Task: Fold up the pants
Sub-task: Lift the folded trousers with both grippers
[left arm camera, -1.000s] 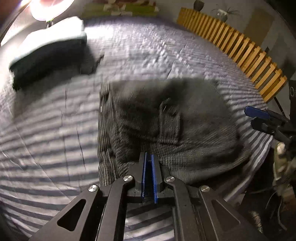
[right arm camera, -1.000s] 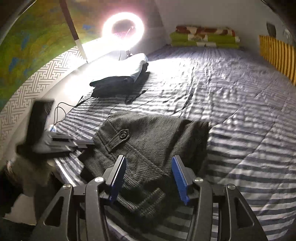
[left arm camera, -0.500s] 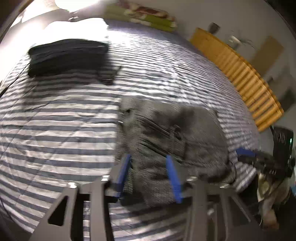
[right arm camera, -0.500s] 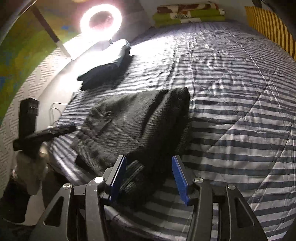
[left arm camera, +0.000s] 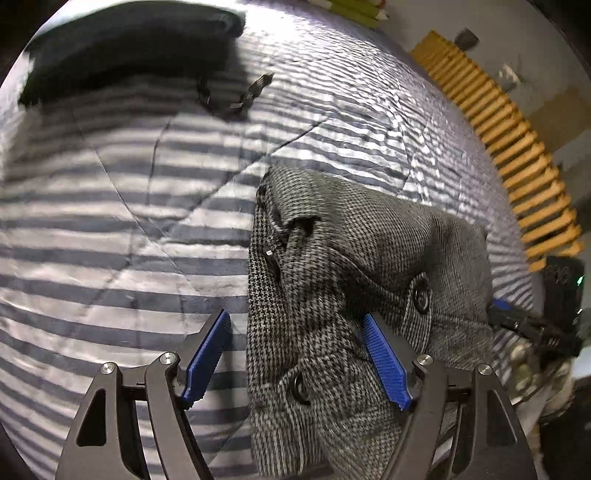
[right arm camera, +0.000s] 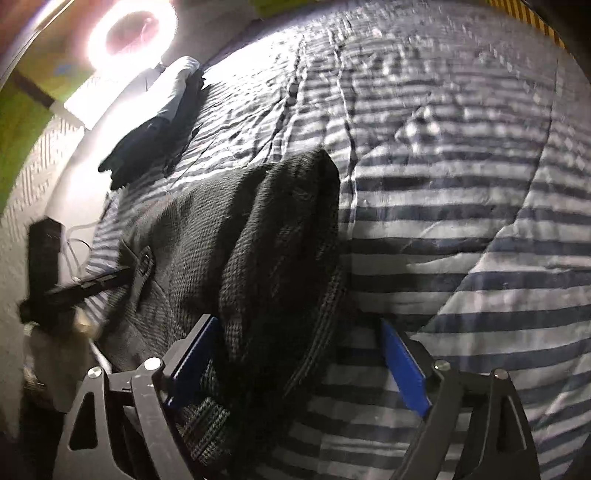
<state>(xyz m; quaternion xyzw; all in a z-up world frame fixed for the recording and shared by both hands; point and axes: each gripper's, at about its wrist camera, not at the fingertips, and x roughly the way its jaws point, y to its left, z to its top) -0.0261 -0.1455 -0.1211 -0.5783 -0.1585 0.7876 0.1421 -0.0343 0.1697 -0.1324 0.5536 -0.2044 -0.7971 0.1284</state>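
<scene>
While both of my grippers hang low over the near edge of the striped bedspread, the grey houndstooth pants lie bunched in a rough fold right in front of them. On my left wrist view, the left gripper stands wide, its blue pads spread to either side of the waistband end of the cloth; the fabric sits between them, but I cannot tell whether either pad touches it. Two dark buttons show on the pocket flaps facing me. On my right wrist view, the right gripper is wide as well, with a thick dark fold of the pants rising between its pads and nothing pinched. Further up the bedspread, well apart from the pants, a stack of folded dark clothes rests near the wall, just below a glowing ring light. A wooden slatted rail runs along the far side of the bed. The picture is somewhat blurred at the edges.
</scene>
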